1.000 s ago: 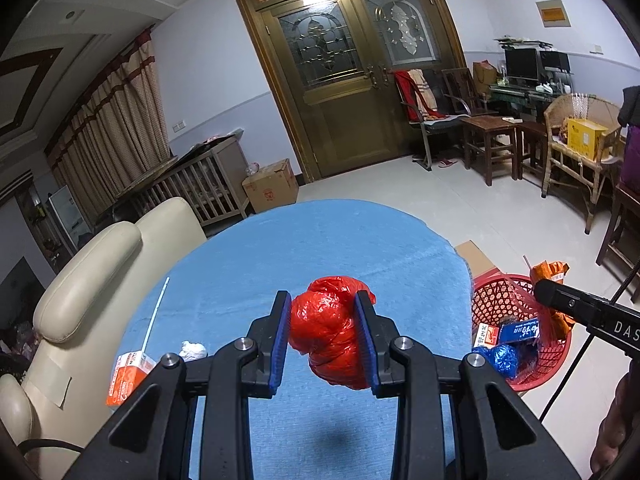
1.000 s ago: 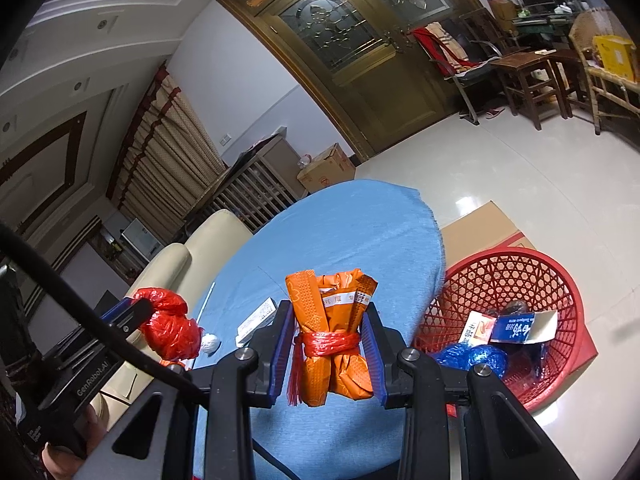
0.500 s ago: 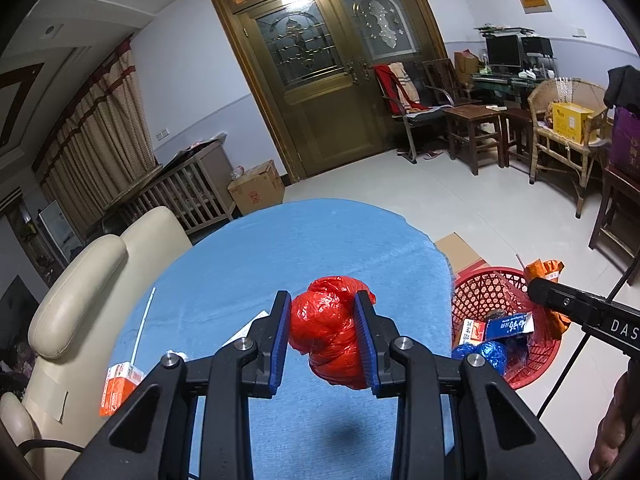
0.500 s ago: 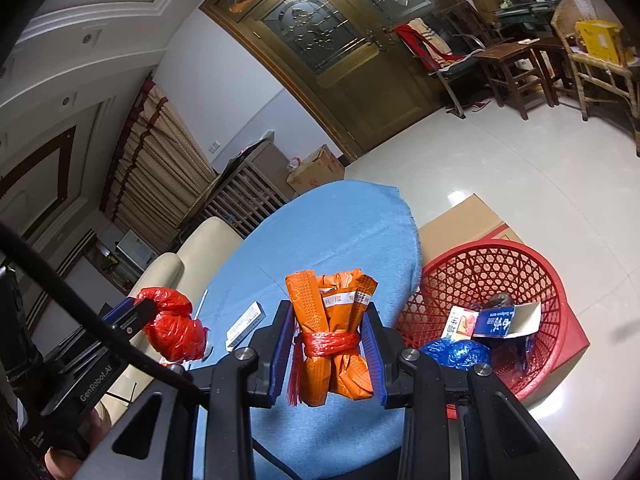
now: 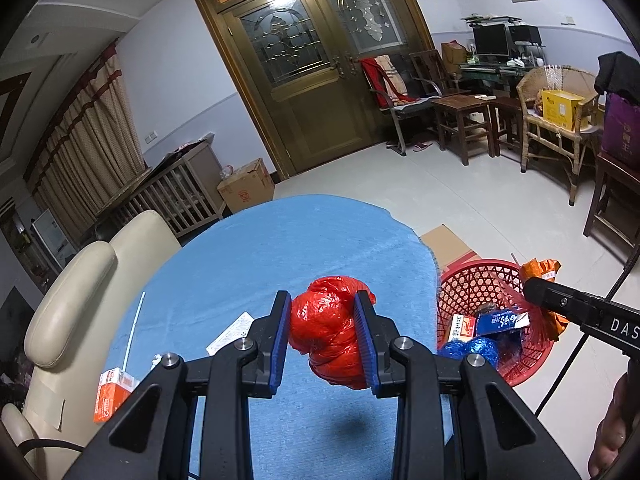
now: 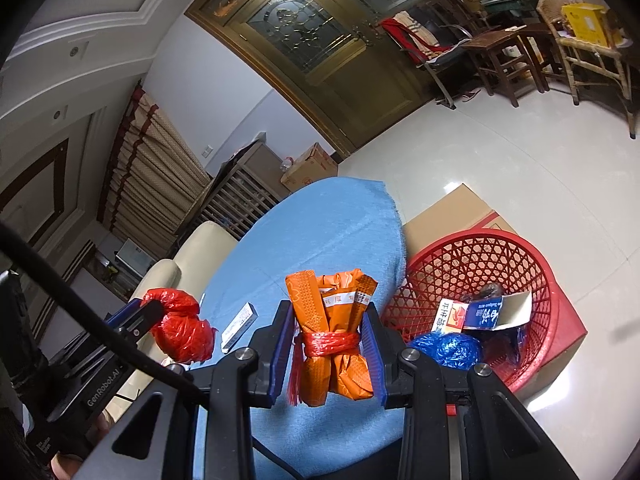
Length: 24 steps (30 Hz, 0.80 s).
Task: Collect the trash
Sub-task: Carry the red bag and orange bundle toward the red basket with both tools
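My left gripper (image 5: 323, 336) is shut on a crumpled red plastic bag (image 5: 326, 336), held above the blue-covered table (image 5: 280, 248). My right gripper (image 6: 329, 344) is shut on an orange wrapper bundle (image 6: 332, 336) tied with red string, just left of the red mesh basket (image 6: 480, 256). The basket (image 5: 472, 280) stands on a cardboard box off the table's right edge and holds a blue bag (image 6: 448, 350) and small cartons (image 6: 484, 314). The left gripper with the red bag (image 6: 180, 326) shows at the left of the right wrist view; the right gripper (image 5: 560, 300) shows over the basket in the left wrist view.
A white flat box (image 5: 232, 330), an orange carton (image 5: 112, 394) and a thin white straw (image 5: 134, 332) lie on the table's left part. A cream armchair (image 5: 80, 280) stands left of the table. Chairs and small tables (image 5: 464, 116) line the far right wall.
Both grippers have drifted right and slightly down toward the basket, each keeping its load. The table items have slid left in the left wrist view.
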Each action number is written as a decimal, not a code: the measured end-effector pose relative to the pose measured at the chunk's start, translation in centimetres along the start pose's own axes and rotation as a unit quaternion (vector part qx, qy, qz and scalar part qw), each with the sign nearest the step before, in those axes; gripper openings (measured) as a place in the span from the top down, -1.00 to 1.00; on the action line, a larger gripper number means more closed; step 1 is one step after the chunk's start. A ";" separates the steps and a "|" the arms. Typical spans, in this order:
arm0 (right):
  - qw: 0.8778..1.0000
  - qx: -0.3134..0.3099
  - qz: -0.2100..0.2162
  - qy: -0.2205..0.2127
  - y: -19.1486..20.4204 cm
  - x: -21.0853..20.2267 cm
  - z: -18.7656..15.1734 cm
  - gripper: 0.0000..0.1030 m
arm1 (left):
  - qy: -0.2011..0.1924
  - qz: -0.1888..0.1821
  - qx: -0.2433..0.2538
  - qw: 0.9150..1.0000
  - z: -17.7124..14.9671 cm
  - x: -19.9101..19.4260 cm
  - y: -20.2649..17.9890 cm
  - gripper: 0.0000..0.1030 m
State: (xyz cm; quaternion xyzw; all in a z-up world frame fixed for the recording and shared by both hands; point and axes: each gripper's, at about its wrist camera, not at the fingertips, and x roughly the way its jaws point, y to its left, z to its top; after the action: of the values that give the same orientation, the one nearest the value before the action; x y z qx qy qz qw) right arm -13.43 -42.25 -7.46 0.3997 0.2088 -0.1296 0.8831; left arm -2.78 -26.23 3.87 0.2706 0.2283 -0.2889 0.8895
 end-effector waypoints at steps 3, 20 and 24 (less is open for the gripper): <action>1.000 0.004 -0.002 0.001 -0.5 -0.1 -0.1 0.30 | 0.002 -0.004 0.002 1.000 0.1 0.3 -0.5 0.35; 1.000 0.025 -0.013 0.009 -2.3 0.4 -0.4 0.30 | 0.019 -0.019 0.010 1.000 -0.4 1.7 -2.3 0.35; 0.999 0.030 -0.014 0.012 -2.7 0.6 -0.5 0.30 | 0.023 -0.022 0.011 0.999 -0.6 1.9 -2.5 0.35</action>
State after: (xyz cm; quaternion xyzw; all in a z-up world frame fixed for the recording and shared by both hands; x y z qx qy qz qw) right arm -14.09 -43.71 -9.83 0.4242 0.2209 -0.1437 0.8664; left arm -3.13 -28.39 1.47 0.2817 0.2516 -0.3043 0.8745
